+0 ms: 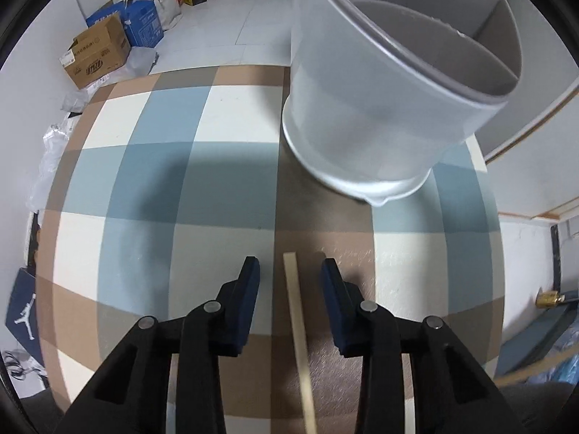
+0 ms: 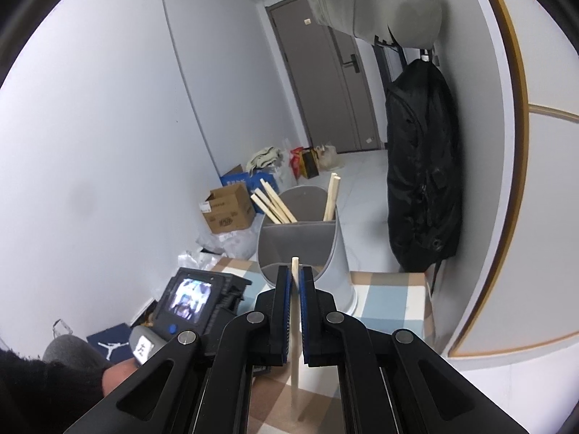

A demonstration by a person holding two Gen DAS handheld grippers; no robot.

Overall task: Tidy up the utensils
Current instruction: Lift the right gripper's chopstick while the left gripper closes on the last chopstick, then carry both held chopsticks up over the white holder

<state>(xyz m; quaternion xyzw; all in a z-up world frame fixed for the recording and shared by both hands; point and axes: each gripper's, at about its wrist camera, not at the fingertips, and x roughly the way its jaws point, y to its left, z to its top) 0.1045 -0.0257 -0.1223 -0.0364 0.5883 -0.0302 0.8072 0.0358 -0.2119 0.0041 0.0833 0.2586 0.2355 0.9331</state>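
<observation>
Right jaws: the right gripper (image 2: 296,276) is clamped on a wooden chopstick (image 2: 295,311), blue pads pressing both its sides.
Held stick's axis: near upright in the right wrist view, top end just above the fingertips, lower end hanging blurred over the checked tablecloth (image 2: 383,300).
Left jaws: the left gripper (image 1: 289,271) stands apart, neither pad touching anything.
Stick on the cloth: a second chopstick (image 1: 298,329) lies flat between the left fingers, long axis running away from the camera, its squared end toward the holder.
Holder: a grey divided utensil holder (image 1: 369,115) stands on the cloth beyond that stick.
Holder's contents: several chopsticks (image 2: 271,200) lean out of its far compartments.
Floor: a cardboard box (image 1: 96,52) sits past the table.
</observation>
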